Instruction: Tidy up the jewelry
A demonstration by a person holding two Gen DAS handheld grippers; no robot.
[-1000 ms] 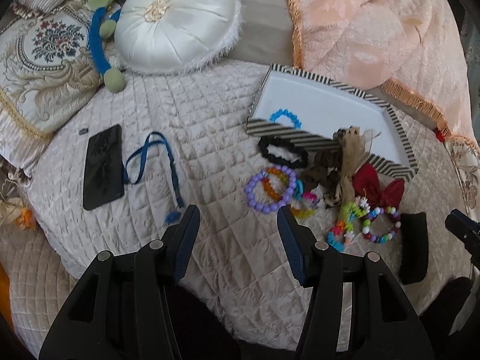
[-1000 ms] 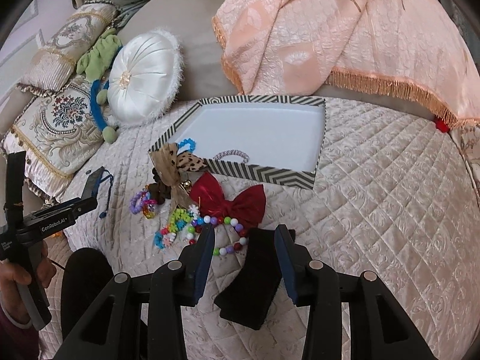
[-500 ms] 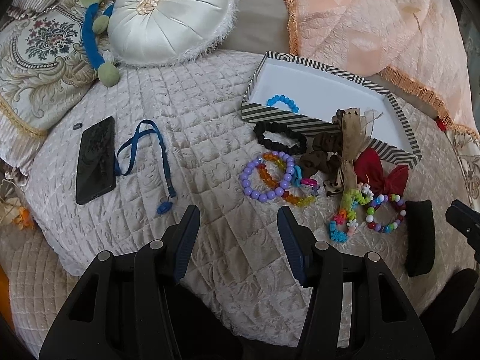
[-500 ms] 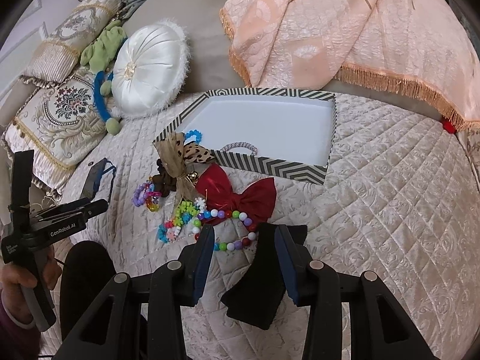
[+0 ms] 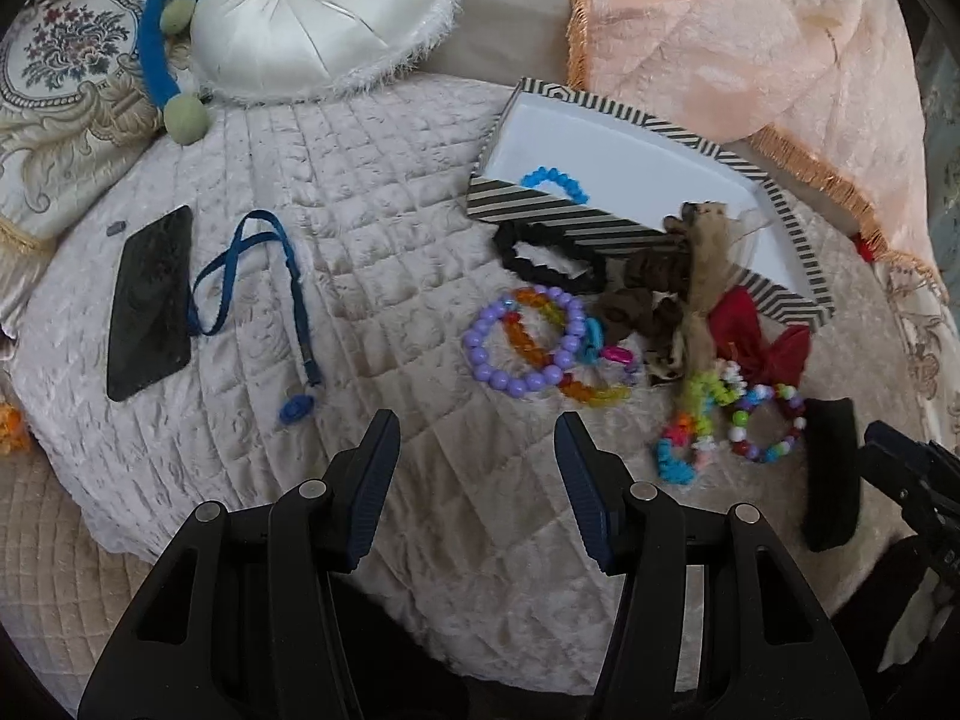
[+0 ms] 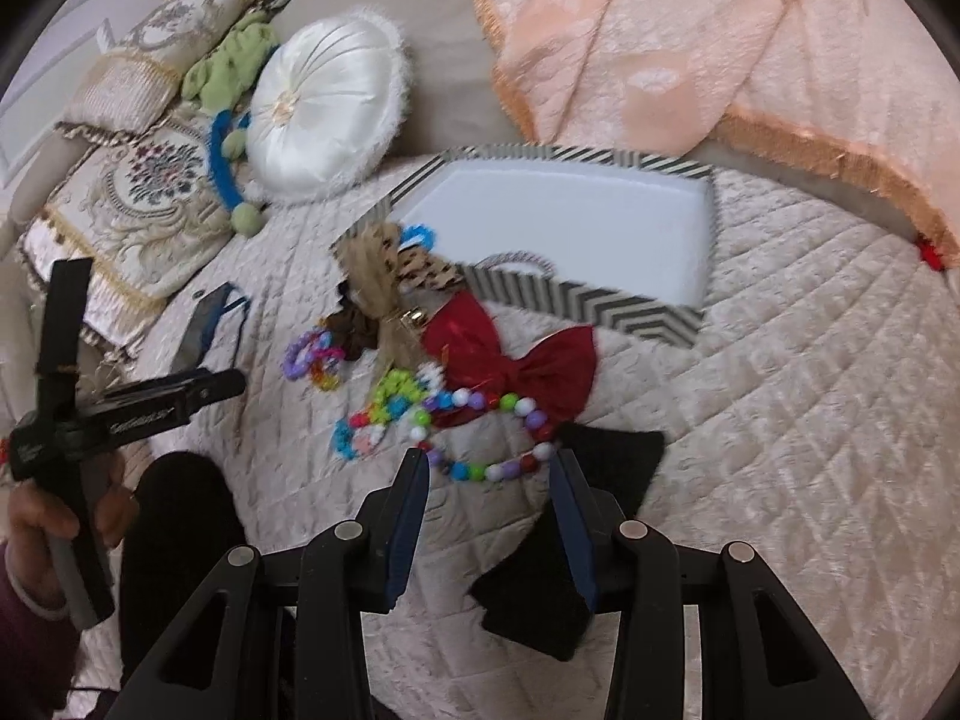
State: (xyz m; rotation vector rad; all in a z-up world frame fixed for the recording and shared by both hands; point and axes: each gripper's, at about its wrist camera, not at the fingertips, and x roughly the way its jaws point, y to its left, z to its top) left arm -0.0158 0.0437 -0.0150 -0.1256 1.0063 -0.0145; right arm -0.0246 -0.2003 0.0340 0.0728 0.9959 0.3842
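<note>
Right wrist view: the multicolour bead bracelet (image 6: 486,435) lies on the quilted bedspread (image 6: 780,420), its near arc just ahead of and between the tips of the right gripper (image 6: 489,468), jaws wide and empty. A black pad (image 6: 606,456) touches it on the right, a red bow (image 6: 516,360) behind. The striped tray (image 6: 600,306) lies beyond. The left gripper (image 5: 477,444), also wide and empty, hovers short of the purple bead bracelet (image 5: 528,342).

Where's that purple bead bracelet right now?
In the left wrist view the purple bracelet lies on the quilt, overlapping an orange bracelet, just in front of a black scrunchie and the striped tray.
</note>
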